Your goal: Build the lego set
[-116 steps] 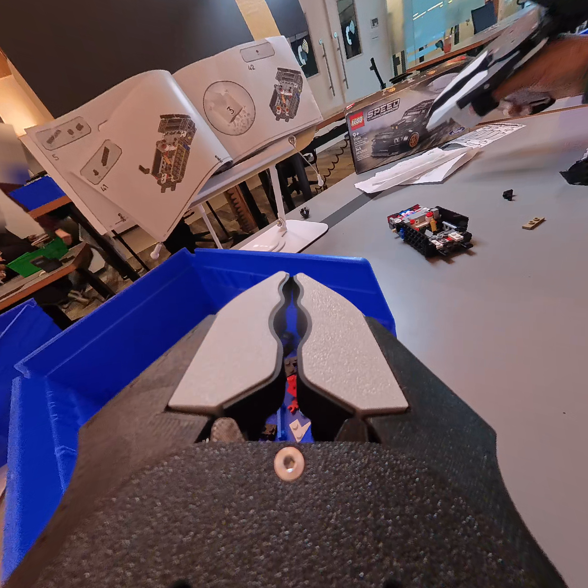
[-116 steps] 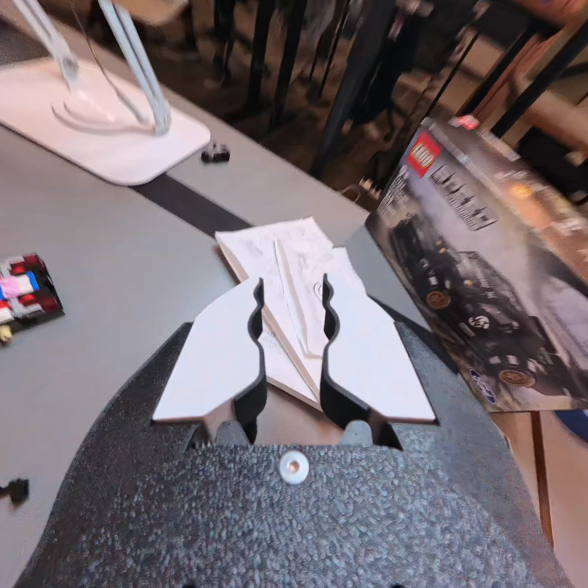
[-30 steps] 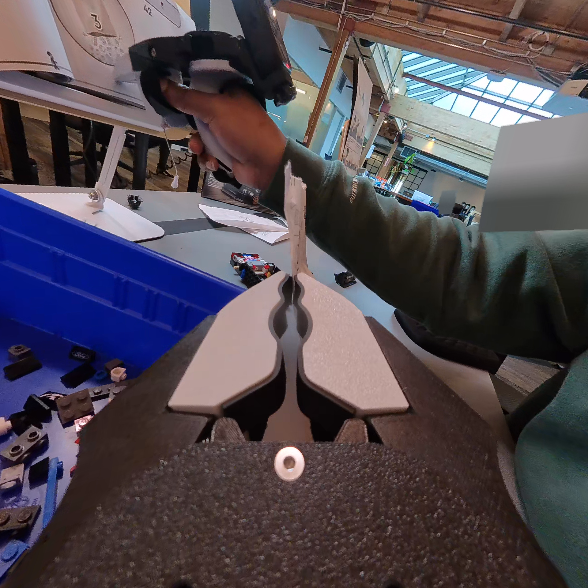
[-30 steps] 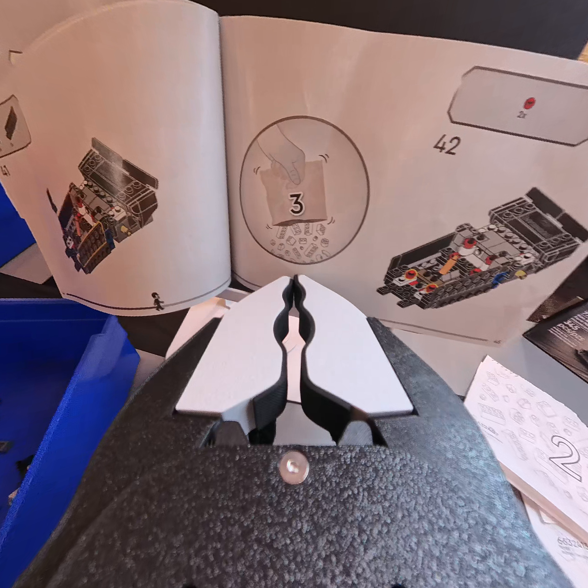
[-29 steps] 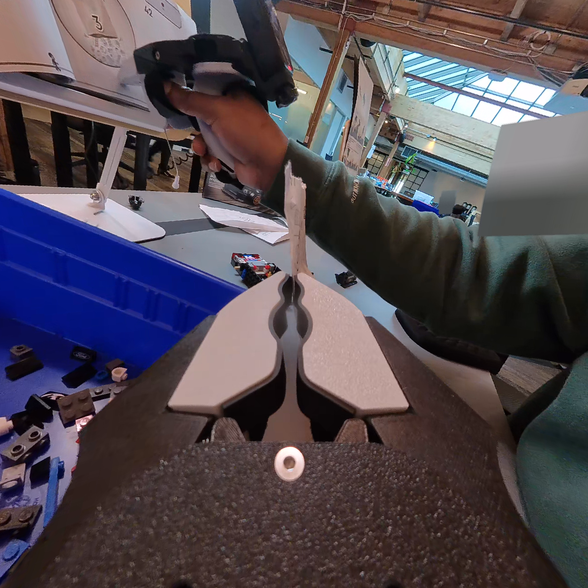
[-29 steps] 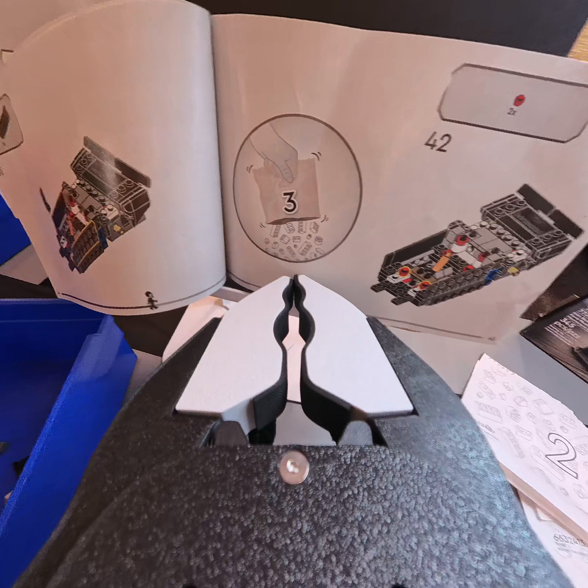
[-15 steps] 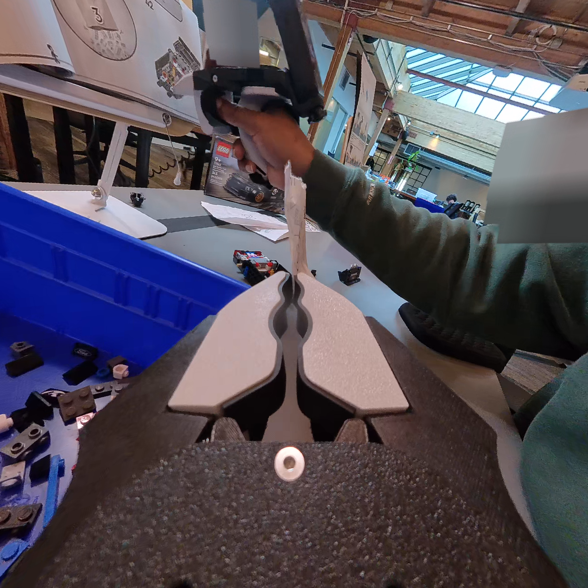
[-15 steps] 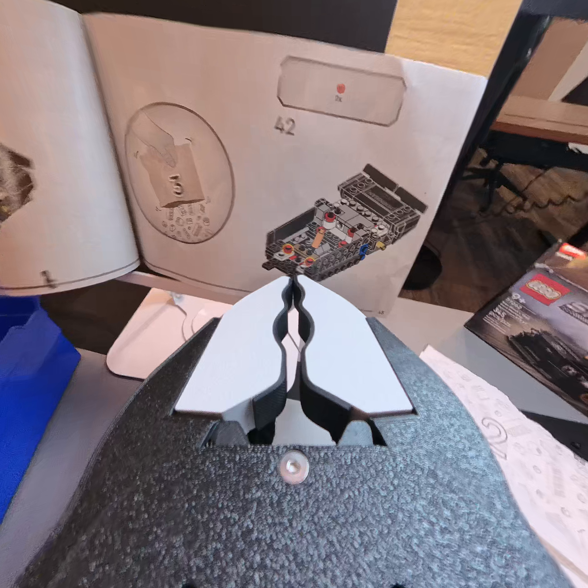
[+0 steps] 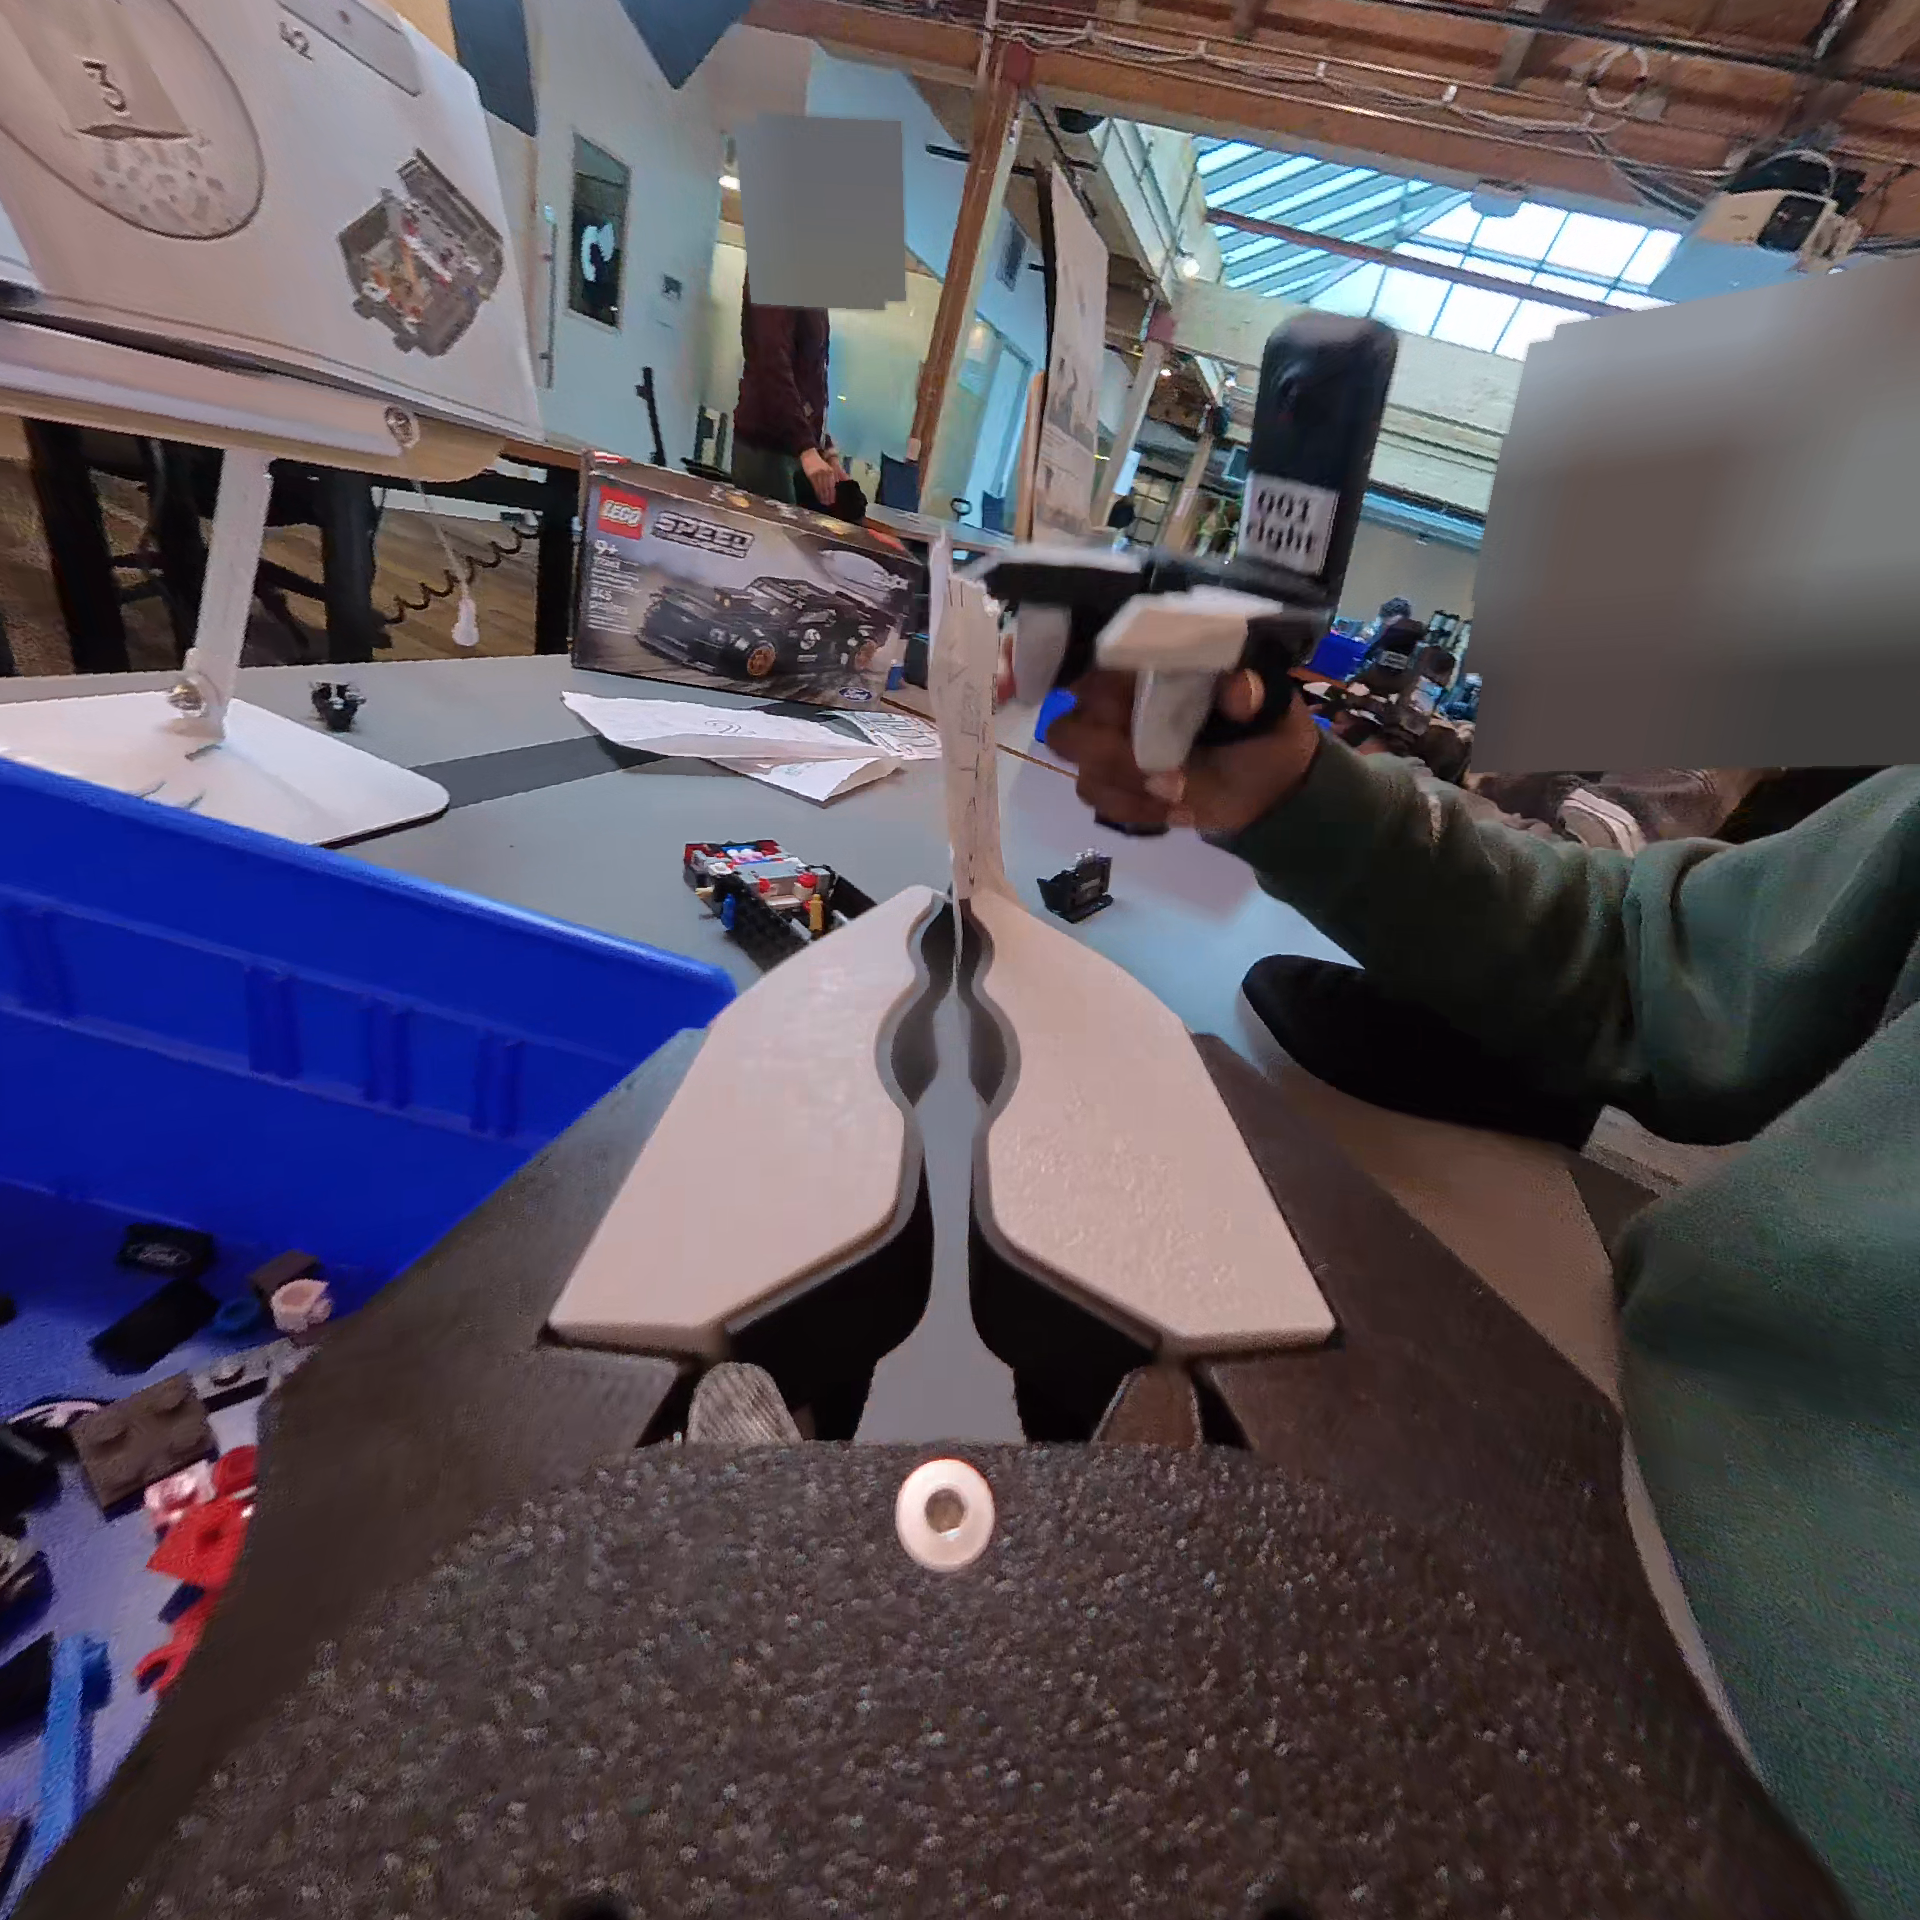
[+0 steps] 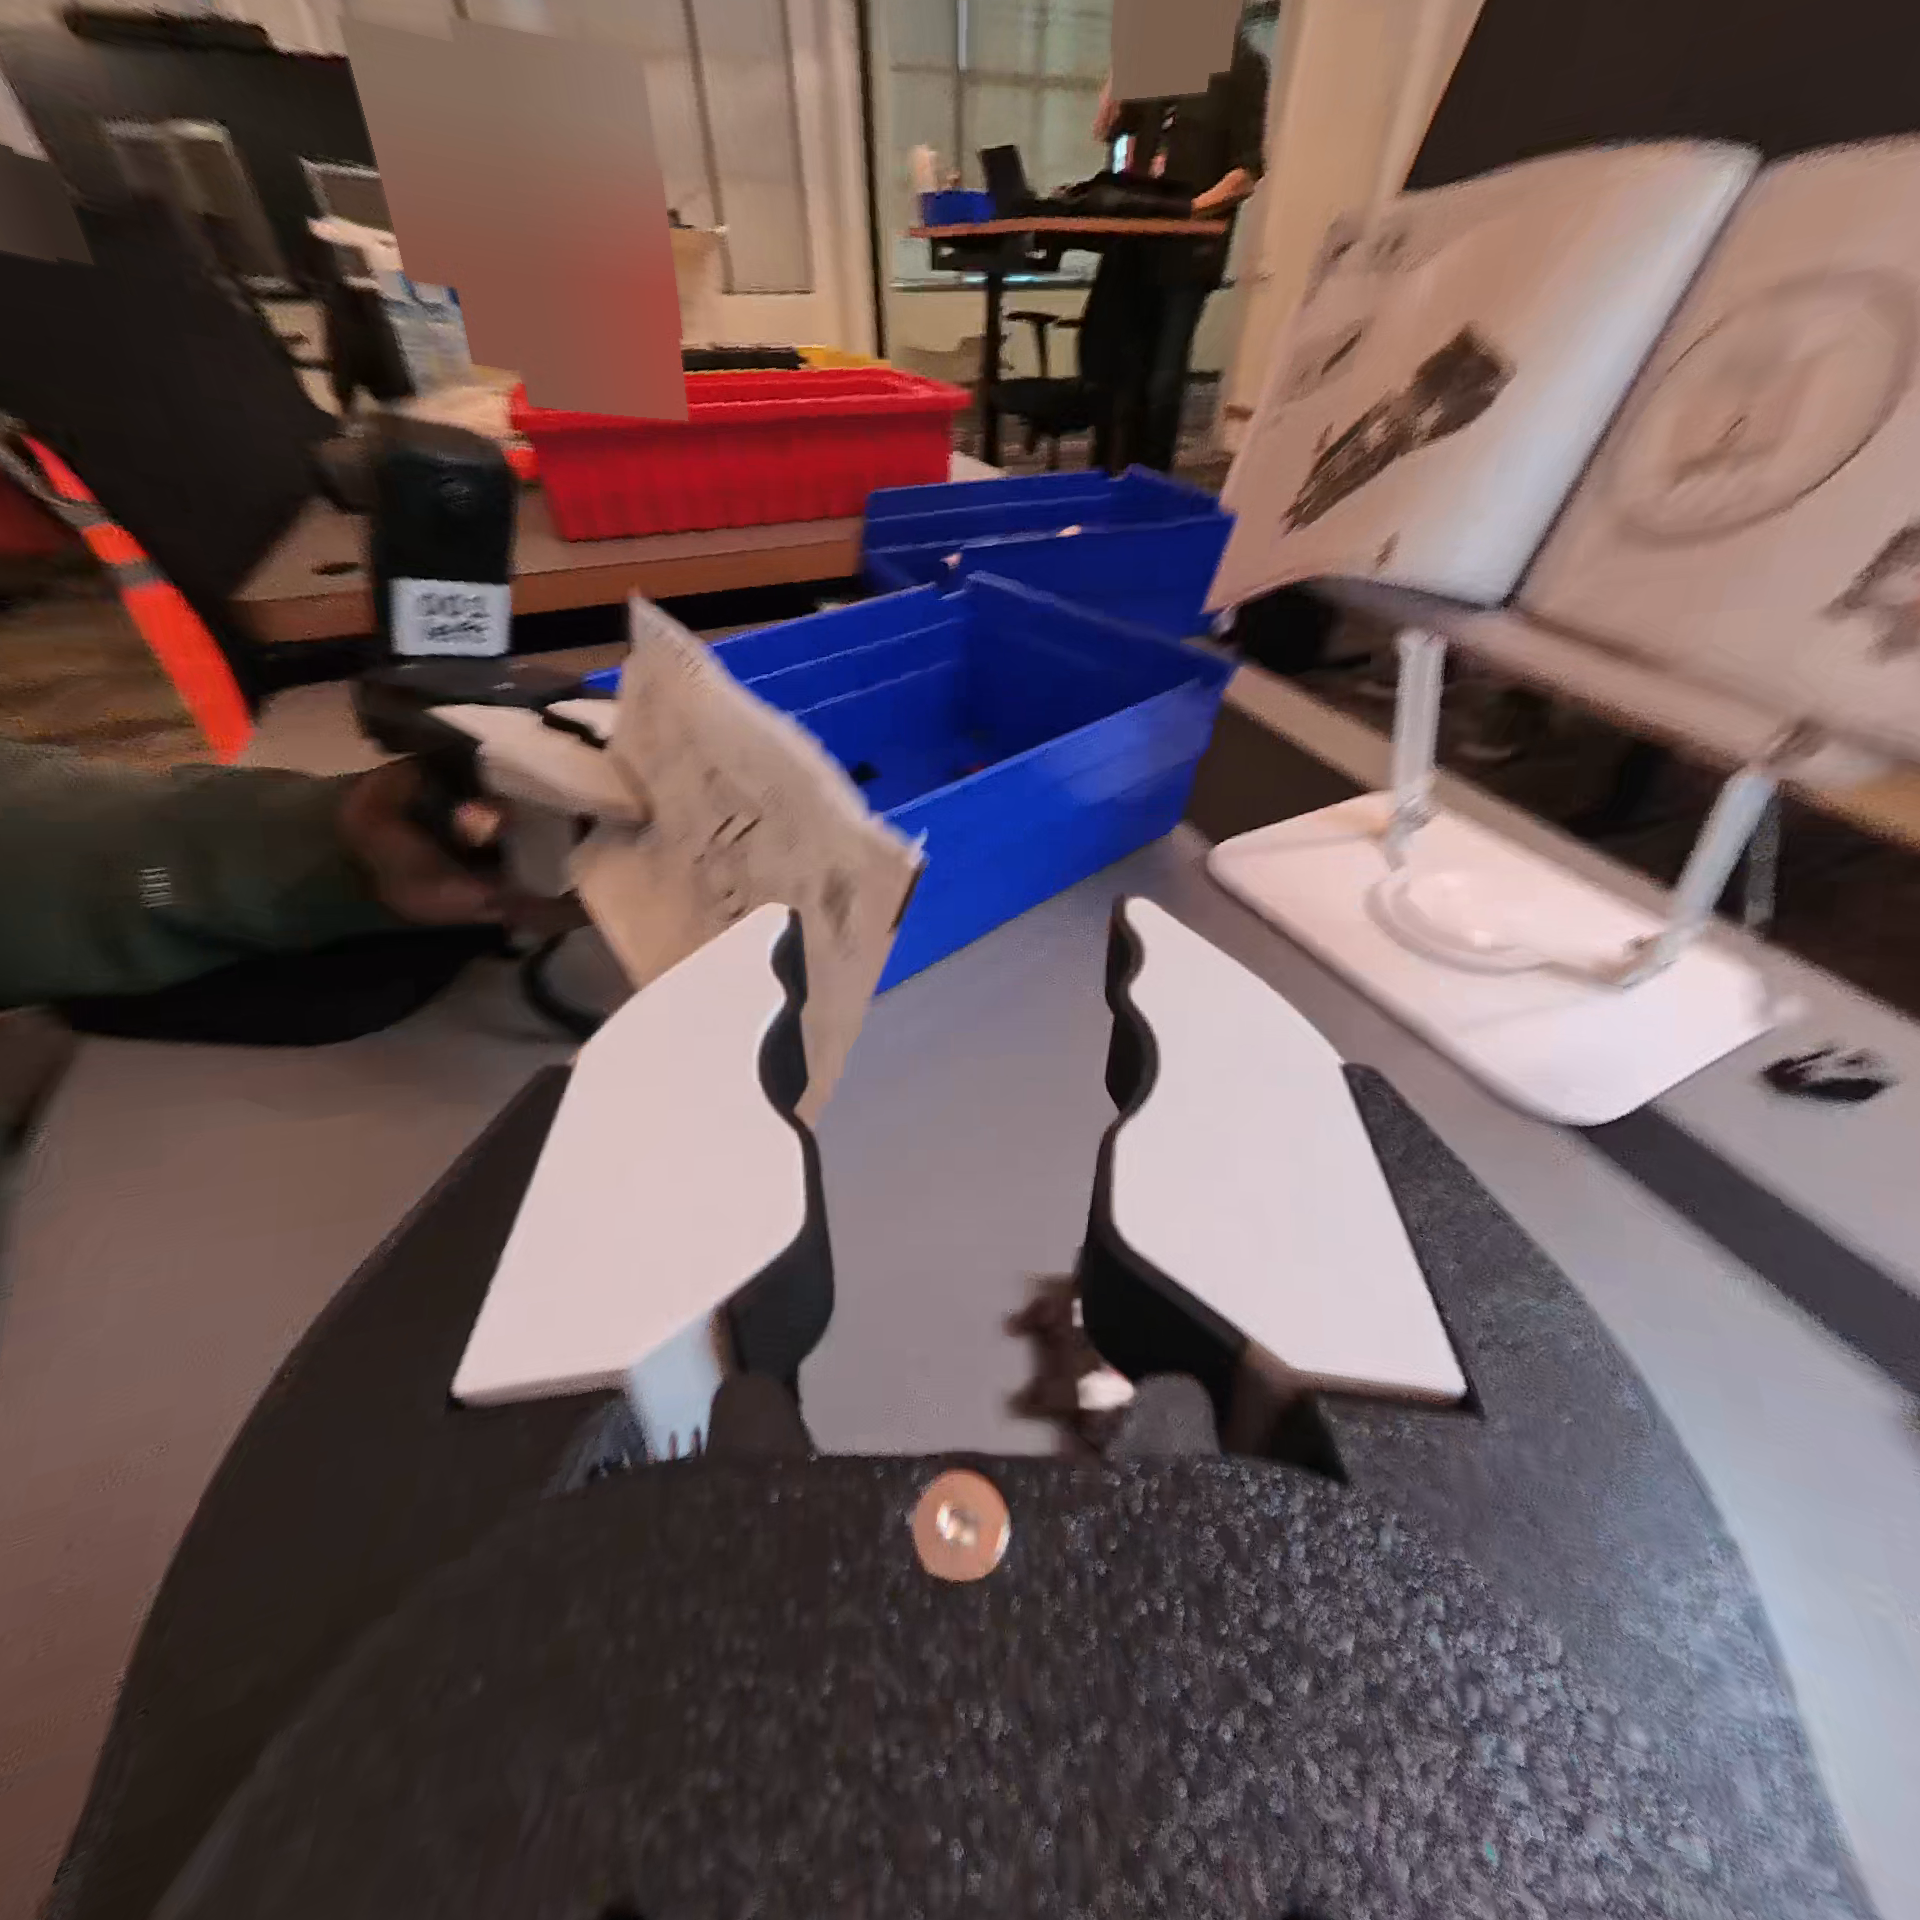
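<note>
The left gripper (image 9: 954,914) is pinching a limp, light paper bag (image 9: 966,727) above the bench's middle; the right gripper (image 10: 956,935), jaws spread, is reaching for its free upper edge.

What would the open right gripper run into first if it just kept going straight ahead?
Probably the paper bag held by the left gripper: its edge already overlaps the right gripper's left finger. Behind it sits the blue bin; depth is unclear.
</note>
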`<state>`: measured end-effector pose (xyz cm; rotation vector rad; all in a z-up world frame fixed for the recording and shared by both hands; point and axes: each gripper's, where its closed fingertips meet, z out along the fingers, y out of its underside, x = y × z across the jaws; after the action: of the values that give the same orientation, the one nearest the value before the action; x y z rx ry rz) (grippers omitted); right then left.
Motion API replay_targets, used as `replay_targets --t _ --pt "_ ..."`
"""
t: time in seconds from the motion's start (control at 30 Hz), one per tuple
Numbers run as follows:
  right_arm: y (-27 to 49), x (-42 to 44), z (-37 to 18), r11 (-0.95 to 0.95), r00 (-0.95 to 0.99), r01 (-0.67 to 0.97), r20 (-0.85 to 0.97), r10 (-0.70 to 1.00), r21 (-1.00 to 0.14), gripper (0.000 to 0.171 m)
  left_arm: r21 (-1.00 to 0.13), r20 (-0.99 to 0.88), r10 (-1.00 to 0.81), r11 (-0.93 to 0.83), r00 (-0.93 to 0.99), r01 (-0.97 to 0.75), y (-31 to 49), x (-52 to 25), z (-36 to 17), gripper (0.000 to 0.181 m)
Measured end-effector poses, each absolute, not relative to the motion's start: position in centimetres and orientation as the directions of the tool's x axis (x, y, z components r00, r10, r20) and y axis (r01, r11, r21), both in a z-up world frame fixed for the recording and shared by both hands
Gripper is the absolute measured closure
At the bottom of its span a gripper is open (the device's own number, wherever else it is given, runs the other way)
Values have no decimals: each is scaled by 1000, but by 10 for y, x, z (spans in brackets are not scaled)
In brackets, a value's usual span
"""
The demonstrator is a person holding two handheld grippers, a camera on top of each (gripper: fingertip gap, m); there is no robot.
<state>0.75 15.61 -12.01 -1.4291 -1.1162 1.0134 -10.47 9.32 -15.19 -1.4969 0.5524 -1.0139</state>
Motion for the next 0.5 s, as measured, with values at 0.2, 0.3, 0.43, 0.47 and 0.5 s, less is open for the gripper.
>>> replay_targets --t 0.2,0.3,0.43,0.47,0.5 --pt "114 -18 -159 -167 59 149 -160 985 -975 108 -972 224 -870 -164 439 169 80 -88 -152 181" --pt "103 -22 -152 -154 -18 119 -157 987 -981 156 -982 185 -861 -139 473 132 81 -87 -155 181" --pt "96 -13 -155 -102 -42 161 -111 993 -982 171 -993 113 -864 -85 491 79 81 -86 -158 176" --pt "95 -9 -155 -95 -43 168 -103 994 -981 171 -995 93 -861 -68 501 69 81 -87 -157 173" --pt "94 -6 -155 -97 -46 171 -106 993 -981 171 -996 84 -862 -59 500 64 80 -88 -157 171"
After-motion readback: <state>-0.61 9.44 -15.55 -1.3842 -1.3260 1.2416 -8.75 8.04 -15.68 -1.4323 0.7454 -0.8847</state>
